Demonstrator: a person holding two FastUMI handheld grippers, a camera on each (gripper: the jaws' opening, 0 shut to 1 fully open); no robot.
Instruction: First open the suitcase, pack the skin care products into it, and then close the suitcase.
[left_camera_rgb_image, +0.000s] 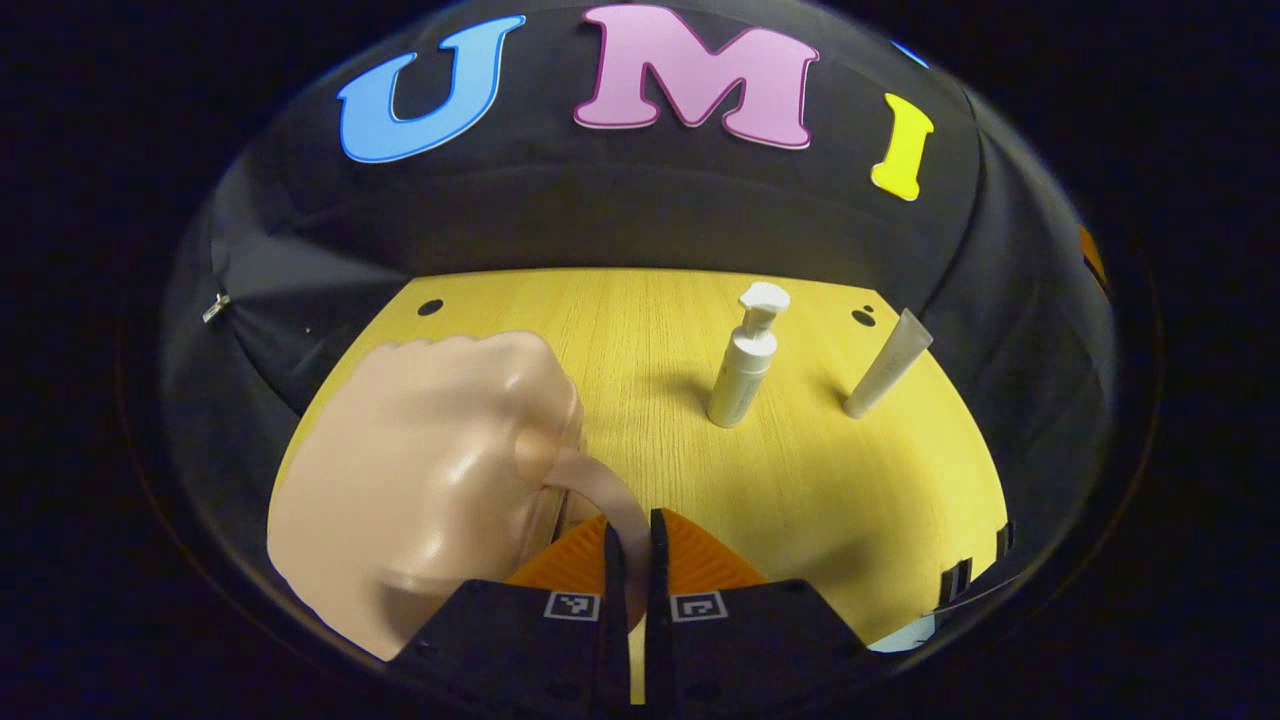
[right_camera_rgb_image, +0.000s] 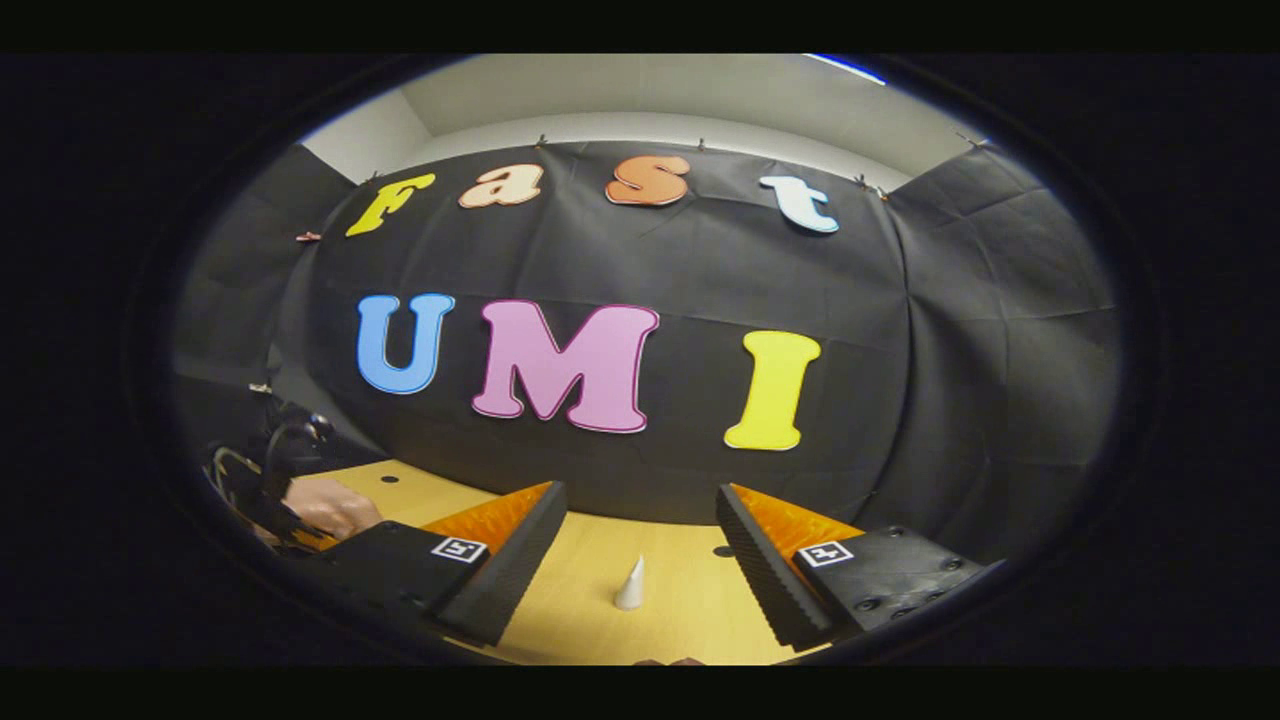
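Note:
A glossy peach suitcase (left_camera_rgb_image: 420, 490) lies at the left of the yellow wooden table (left_camera_rgb_image: 800, 480) in the left gripper view. Its thin curved handle (left_camera_rgb_image: 600, 490) runs between the fingers of my left gripper (left_camera_rgb_image: 630, 525), which is shut on it. To the right and farther back stand a white pump bottle (left_camera_rgb_image: 745, 365) and a pale tube (left_camera_rgb_image: 888, 365), both upright and apart from each other. In the right gripper view, my right gripper (right_camera_rgb_image: 640, 500) hangs open above the table with nothing in it. The pale tube (right_camera_rgb_image: 630, 585) stands beyond and between its fingers.
The black cloth wall closes off the table's far side. Small dark holes (left_camera_rgb_image: 430, 307) mark the table's back corners. At the left of the right gripper view, a hand (right_camera_rgb_image: 330, 505) holds the other gripper, with cables behind it.

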